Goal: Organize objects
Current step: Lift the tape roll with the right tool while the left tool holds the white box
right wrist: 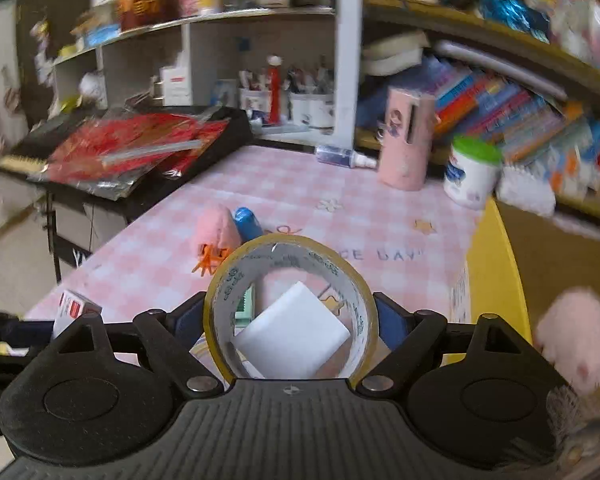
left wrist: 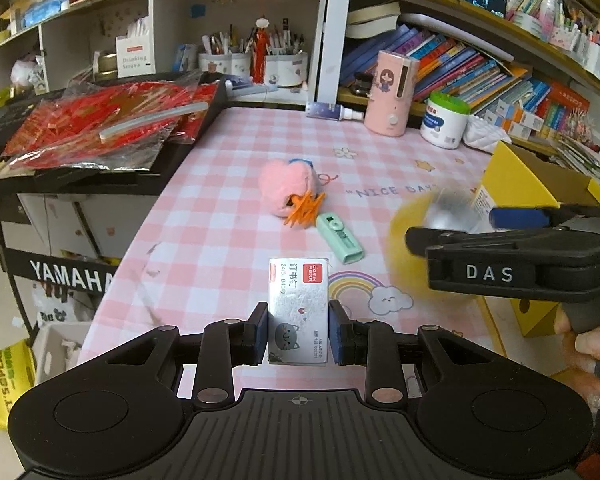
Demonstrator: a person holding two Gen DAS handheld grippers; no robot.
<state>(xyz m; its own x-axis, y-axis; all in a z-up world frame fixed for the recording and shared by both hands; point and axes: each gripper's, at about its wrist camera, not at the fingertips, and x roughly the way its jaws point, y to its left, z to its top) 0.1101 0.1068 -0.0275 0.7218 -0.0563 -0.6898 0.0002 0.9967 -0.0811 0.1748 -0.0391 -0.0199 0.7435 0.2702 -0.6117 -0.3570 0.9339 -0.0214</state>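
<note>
My left gripper [left wrist: 298, 330] is shut on a silver staple box [left wrist: 298, 300] with a red label, held above the pink checked tablecloth [left wrist: 228, 208]. My right gripper [right wrist: 291, 320] is shut on a yellow tape roll [right wrist: 220, 280], held upright above the table; it shows blurred in the left wrist view [left wrist: 428, 216]. A pink plush toy [left wrist: 286, 186] with orange feet and a mint green correction tape [left wrist: 340, 238] lie on the cloth. A white block [right wrist: 296, 330] shows through the roll. A yellow cardboard box [left wrist: 516, 176] stands open at the right [right wrist: 496, 280].
A pink humidifier [left wrist: 392, 94], a white jar with green lid [left wrist: 446, 120] and a small spray bottle [left wrist: 328, 112] stand at the back. A keyboard with red packets [left wrist: 108, 128] is at the left. Shelves of books [left wrist: 480, 68] and pen cups [left wrist: 252, 64] are behind.
</note>
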